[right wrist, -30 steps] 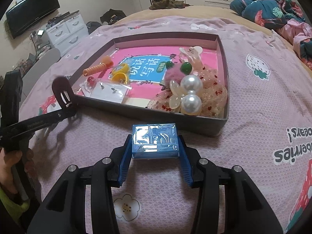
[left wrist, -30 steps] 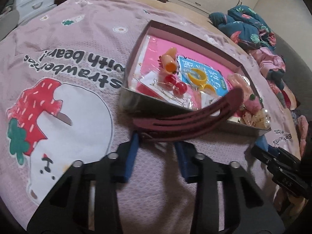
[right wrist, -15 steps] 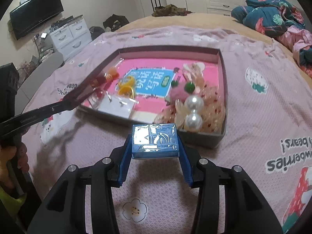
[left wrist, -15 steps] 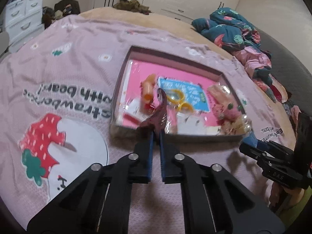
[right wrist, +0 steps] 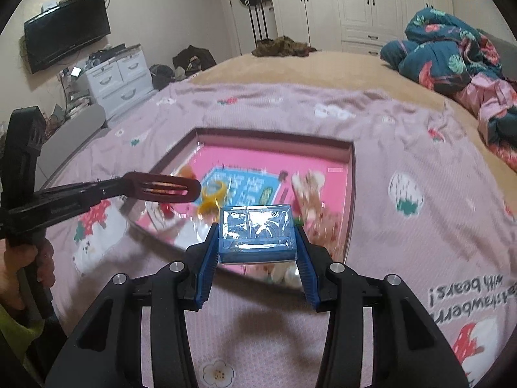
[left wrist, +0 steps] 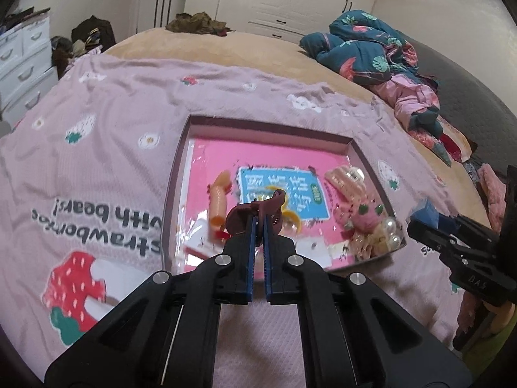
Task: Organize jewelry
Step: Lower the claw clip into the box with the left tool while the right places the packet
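My left gripper (left wrist: 258, 226) is shut on a dark red hair clip (left wrist: 255, 215) and holds it in the air over the near left part of the shallow box (left wrist: 181, 148). The clip also shows in the right wrist view (right wrist: 161, 189), sticking out flat over the box's left side. My right gripper (right wrist: 257, 242) is shut on a small blue box wrapped in clear film (right wrist: 257, 232), held above the box's near edge (right wrist: 350, 213). In the box lie an orange clip (left wrist: 218, 199), a yellow ring (left wrist: 290, 218), a pearl piece (left wrist: 389, 229) and a pink pom-pom (left wrist: 365, 220).
The box sits on a pink strawberry-print blanket (left wrist: 97, 161) on a bed. A heap of clothes (left wrist: 381, 48) lies at the far right. White drawers (right wrist: 119, 77) and a wall TV (right wrist: 68, 29) stand to the left of the bed.
Both grippers have risen and pulled back, so the box looks smaller. The left gripper has closed on the hair clip, turned it end-on, and carried it from in front of the box to over it.
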A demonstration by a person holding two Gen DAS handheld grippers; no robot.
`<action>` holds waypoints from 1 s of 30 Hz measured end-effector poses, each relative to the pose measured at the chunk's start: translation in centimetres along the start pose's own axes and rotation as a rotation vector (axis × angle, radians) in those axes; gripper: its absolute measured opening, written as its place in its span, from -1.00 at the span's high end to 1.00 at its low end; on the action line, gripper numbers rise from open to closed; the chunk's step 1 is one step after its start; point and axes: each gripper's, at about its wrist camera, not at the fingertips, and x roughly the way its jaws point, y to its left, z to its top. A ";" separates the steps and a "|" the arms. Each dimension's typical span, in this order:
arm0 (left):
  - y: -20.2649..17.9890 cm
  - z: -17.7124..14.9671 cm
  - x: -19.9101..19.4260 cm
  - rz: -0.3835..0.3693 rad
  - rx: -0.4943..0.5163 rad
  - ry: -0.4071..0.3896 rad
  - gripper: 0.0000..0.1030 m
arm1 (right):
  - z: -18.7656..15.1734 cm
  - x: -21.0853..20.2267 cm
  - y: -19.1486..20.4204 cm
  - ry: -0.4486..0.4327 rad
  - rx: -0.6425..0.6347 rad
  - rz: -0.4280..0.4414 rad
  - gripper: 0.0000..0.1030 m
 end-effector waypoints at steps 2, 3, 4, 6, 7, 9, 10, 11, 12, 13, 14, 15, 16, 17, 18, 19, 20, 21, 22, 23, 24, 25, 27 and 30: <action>-0.3 0.5 0.1 0.001 0.011 -0.002 1.00 | 0.6 -0.1 0.0 -0.010 -0.006 -0.002 0.16; -0.4 0.8 0.0 0.000 0.015 -0.004 1.00 | 1.0 -0.1 0.0 -0.014 -0.010 -0.003 0.16; -0.5 1.0 0.0 -0.002 0.018 -0.006 1.00 | 1.3 -0.1 0.1 -0.018 -0.013 -0.004 0.16; -0.7 1.5 0.2 -0.002 0.024 -0.007 1.00 | 1.8 0.1 0.1 -0.023 -0.020 -0.006 0.16; -0.8 1.6 0.3 -0.004 0.026 -0.009 1.00 | 2.1 0.2 0.2 -0.026 -0.022 -0.006 0.16; -1.0 2.0 0.6 -0.005 0.033 -0.010 1.00 | 2.5 0.6 0.3 -0.027 -0.029 -0.006 0.16; -0.9 2.1 0.6 -0.006 0.032 -0.010 1.00 | 2.7 0.8 0.4 -0.026 -0.031 -0.006 0.16; -1.0 2.2 0.9 -0.005 0.033 -0.007 1.00 | 2.8 1.1 0.4 -0.023 -0.032 -0.006 0.16; -1.0 2.4 1.3 -0.004 0.033 -0.002 1.00 | 3.0 1.5 0.5 -0.020 -0.031 -0.004 0.16; -1.0 2.4 1.6 -0.004 0.032 0.003 1.00 | 3.1 1.8 0.5 -0.016 -0.031 -0.003 0.16; -1.0 2.4 1.8 -0.005 0.032 0.009 1.00 | 3.1 2.1 0.6 -0.012 -0.030 -0.001 0.16; -0.9 2.4 2.0 -0.006 0.031 0.013 1.00 | 3.2 2.6 0.8 -0.006 -0.032 0.006 0.16; -0.8 2.4 2.3 -0.006 0.031 0.018 1.00 | 3.1 2.9 0.9 -0.001 -0.034 0.007 0.16; -0.7 2.4 2.7 -0.005 0.027 0.024 1.00 | 3.1 3.3 1.2 0.005 -0.037 0.009 0.16; -0.5 2.4 3.0 -0.008 0.021 0.031 1.00 | 3.0 3.8 1.4 0.015 -0.042 0.013 0.16; -0.4 2.3 3.2 -0.010 0.016 0.035 1.00 | 3.0 4.4 1.6 0.027 -0.047 0.017 0.16; -0.2 2.3 3.5 -0.012 0.011 0.039 1.00 | 2.8 4.9 1.8 0.039 -0.052 0.016 0.16; -0.1 2.2 3.7 -0.012 0.010 0.041 1.00 | 2.7 5.6 2.0 0.054 -0.056 0.020 0.16; 0.1 2.1 4.0 -0.013 0.005 0.045 1.00 | 2.5 6.2 2.1 0.066 -0.060 0.022 0.16; 0.2 2.1 4.1 -0.016 0.001 0.048 1.00 | 2.3 6.7 2.3 0.077 -0.063 0.020 0.16; 0.3 2.0 4.3 -0.016 -0.001 0.050 1.00 | 2.0 7.3 2.5 0.093 -0.064 0.023 0.16; 0.5 1.9 4.5 -0.015 -0.004 0.054 1.00 | 1.8 7.8 2.6 0.104 -0.063 0.023 0.16; 1.0 1.8 4.8 -0.013 -0.012 0.061 1.00 | 1.4 8.6 3.0 0.123 -0.063 0.025 0.16; 1.9 1.5 5.2 -0.012 -0.037 0.070 0.99 | 0.7 9.5 3.4 0.146 -0.063 0.029 0.16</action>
